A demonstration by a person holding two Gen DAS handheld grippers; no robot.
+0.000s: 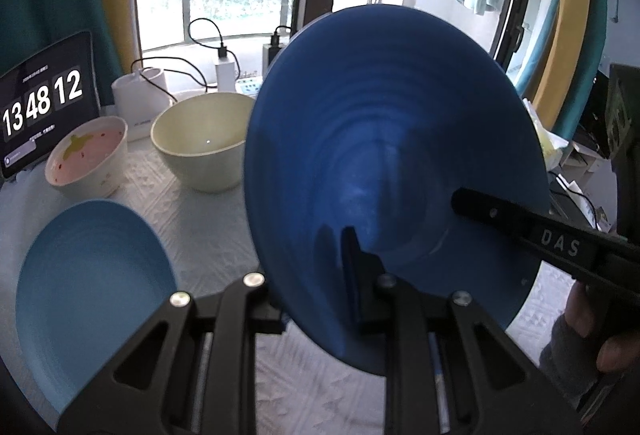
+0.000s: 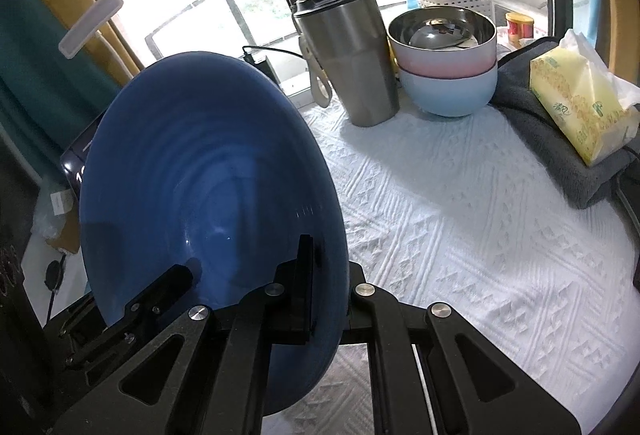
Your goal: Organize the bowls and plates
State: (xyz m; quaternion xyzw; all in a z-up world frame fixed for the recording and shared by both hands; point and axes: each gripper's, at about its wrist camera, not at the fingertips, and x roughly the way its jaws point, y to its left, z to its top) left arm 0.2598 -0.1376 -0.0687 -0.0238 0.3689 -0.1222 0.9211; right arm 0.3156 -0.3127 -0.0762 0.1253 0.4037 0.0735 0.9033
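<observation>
Dark blue plate (image 1: 384, 139) tilted on edge, left gripper (image 1: 320, 299) and right gripper (image 2: 316, 299) both clamped on its rim. Rigid, smooth, likely slippery; rim hold suits, above bench (image 2: 460, 219).

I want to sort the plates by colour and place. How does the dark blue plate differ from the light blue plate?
The dark blue plate is held up on edge, off the table; the light blue plate lies flat on the white cloth. The left gripper and right gripper both clamp the dark blue plate's rim; nothing touches the light blue plate. Both are round with ringed insides.
</observation>
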